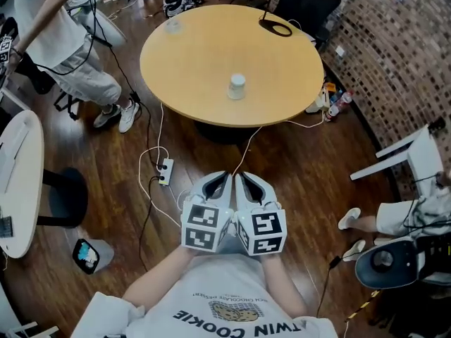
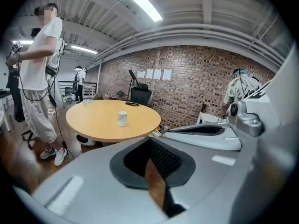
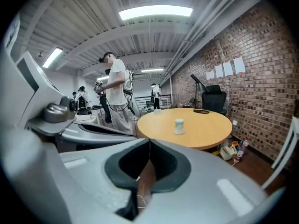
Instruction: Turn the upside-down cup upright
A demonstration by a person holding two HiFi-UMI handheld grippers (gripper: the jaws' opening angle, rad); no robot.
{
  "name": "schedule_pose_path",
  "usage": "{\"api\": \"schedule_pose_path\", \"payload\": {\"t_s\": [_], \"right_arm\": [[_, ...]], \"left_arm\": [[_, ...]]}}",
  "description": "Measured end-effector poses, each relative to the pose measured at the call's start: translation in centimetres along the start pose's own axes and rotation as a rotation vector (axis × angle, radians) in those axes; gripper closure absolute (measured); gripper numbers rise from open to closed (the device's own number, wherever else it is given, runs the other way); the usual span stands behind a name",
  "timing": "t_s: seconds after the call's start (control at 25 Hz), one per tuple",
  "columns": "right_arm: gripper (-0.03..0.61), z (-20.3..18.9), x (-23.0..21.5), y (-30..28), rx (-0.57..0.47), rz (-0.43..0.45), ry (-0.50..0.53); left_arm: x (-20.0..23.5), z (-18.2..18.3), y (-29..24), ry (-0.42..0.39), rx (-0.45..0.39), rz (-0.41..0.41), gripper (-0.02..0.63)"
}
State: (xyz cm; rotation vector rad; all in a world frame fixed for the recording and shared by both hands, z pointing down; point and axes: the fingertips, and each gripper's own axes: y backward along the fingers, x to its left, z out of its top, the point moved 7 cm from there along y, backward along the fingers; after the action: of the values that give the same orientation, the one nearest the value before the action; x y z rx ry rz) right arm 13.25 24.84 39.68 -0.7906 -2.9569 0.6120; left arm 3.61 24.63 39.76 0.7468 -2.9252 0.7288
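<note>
Step in hand: the approach is judged not yet begun; the cup has not been touched and both grippers are held close to the person's body, well apart from the surface.
Cup: a white cup [image 1: 237,86] is seen standing alone on the round wooden surface [image 1: 204,55], towards the middle and somewhat nearer the person's side. It looks wider at the bottom than at the top, so it is taken to be resting on its rim, base up.
Left gripper: the left gripper [image 1: 220,182] is held just beside the other one, tilted a little downward towards the surface. In the left gripper view its jaws are clenched tip to tip, with nothing between them; only floor shows through the gap behind the tips.
Right gripper: the right gripper [image 1: 246,182] is held in the same manner. Its jaws are likewise closed together and nothing is gripped.
Line to the cup: in both gripper views the cup is seen ahead and above the closed tips, with bare wood around it.
Surroundings: a black ring [image 1: 276,27] lies at the far edge of the surface, and a person in a white shirt [image 1: 49,20] stands off to the left, clear of the path.
Next move: one gripper would need to be carried forward over the floor to the surface and its jaws parted wide enough for the cup's wall. The cup would then have to be gripped around its side, lifted, turned over and set down on its base.
Caution: a light cup may be tipped or pushed away if one jaw meets it first.
</note>
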Motion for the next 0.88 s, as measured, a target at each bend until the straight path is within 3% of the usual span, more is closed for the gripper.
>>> {"api": "schedule_pose_path", "payload": {"t_s": [0.32,0.64,0.88], "right_arm": [[0.575,3.0,-7.3,-5.4,0.002,0.067,0.007],[0.568,5.0,-10.4,-10.2,0.0,0.14,0.018],[0.557,5.8,-12.2,-15.4,0.01,0.14,0.022]], "left_arm": [[0.8,4.6,-7.1,-0.023,-0.005,0.082,0.609],[2.4,7.6,-11.3,-0.033,-0.026,0.131,0.607],[5.9,8.3,-15.7,-0.01,-0.014,0.13,0.607]]}}
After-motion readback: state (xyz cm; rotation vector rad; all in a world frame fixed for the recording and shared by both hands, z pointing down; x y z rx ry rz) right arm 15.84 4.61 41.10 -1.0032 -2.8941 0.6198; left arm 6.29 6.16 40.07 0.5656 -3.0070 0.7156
